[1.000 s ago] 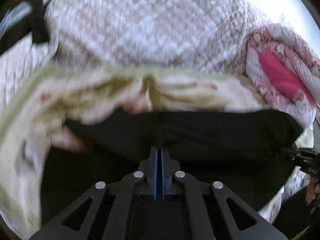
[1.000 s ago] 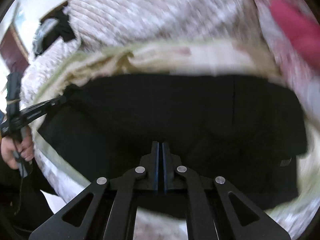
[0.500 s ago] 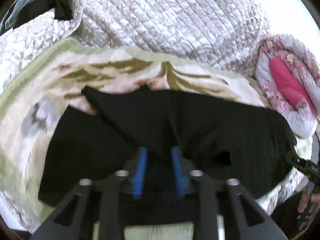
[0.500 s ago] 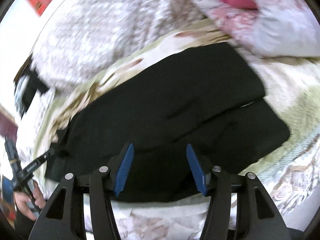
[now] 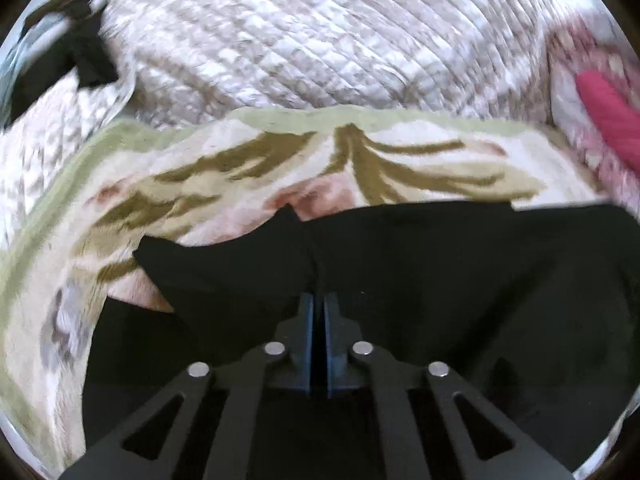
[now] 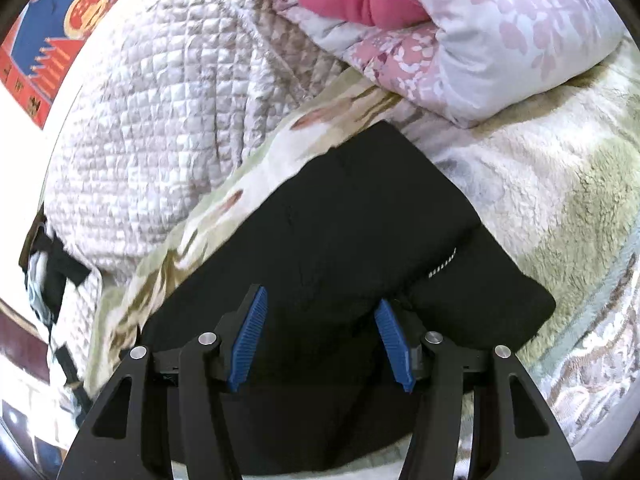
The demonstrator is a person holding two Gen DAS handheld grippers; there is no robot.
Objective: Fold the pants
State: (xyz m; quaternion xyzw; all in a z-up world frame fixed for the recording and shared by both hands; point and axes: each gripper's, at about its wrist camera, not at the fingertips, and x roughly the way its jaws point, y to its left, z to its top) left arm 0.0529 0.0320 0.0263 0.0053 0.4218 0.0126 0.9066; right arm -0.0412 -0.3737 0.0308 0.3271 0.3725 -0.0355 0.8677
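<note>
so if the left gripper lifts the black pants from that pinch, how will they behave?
Likely floppy: the black pants already ridge up at the shut left gripper, so the rest should sag. Probably not slippery: the cloth looks matte, and the fleecy blanket may drag. The folded layers in the right view may slide apart.

Quilted bedding (image 5: 304, 40) and floral duvet (image 6: 500, 40) seemingly crowd blanket's (image 6: 560, 184) far side.
</note>
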